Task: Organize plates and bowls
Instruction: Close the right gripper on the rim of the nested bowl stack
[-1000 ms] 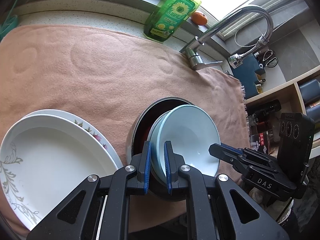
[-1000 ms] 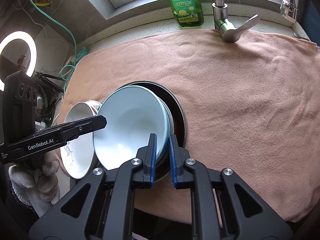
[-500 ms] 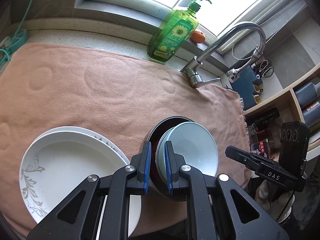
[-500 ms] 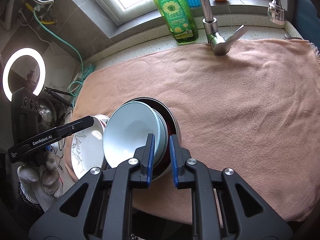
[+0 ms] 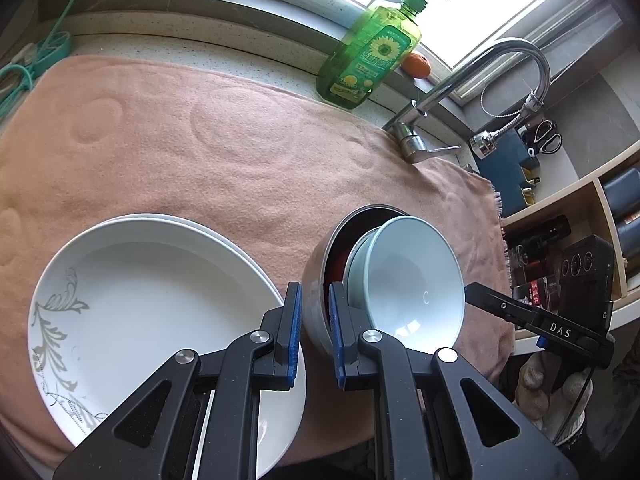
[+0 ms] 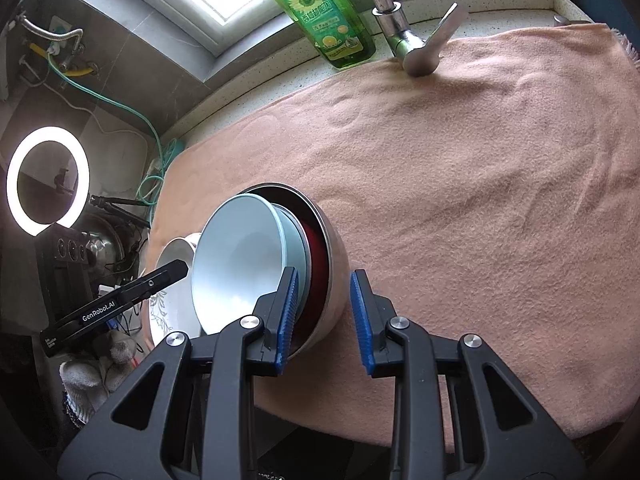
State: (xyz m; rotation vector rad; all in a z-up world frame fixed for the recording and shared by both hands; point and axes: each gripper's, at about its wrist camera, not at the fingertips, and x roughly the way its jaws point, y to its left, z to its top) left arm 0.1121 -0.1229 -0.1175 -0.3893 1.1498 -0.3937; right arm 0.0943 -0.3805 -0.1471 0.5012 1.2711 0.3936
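A steel bowl (image 5: pixel 316 300) with a dark red inside holds nested pale blue bowls (image 5: pixel 412 280), tilted, on the pink towel (image 5: pixel 240 152). My left gripper (image 5: pixel 314 336) has its jaws slightly apart around the steel bowl's near rim. White plates (image 5: pixel 152 288) with a grey leaf pattern are stacked to its left. In the right wrist view the same steel bowl (image 6: pixel 334 264) and blue bowls (image 6: pixel 240 260) sit between the open jaws of my right gripper (image 6: pixel 324 316), which straddle the steel bowl's wall without pressing it.
A green dish soap bottle (image 5: pixel 370 60), an orange (image 5: pixel 416 65) and a chrome faucet (image 5: pixel 480 76) stand at the back. Shelves (image 5: pixel 580 208) lie to the right. A ring light (image 6: pixel 46 180) stands left of the counter in the right wrist view.
Both grippers have opened and let go of the bowl stack, the right wider than the left. The stack has come down onto the towel.
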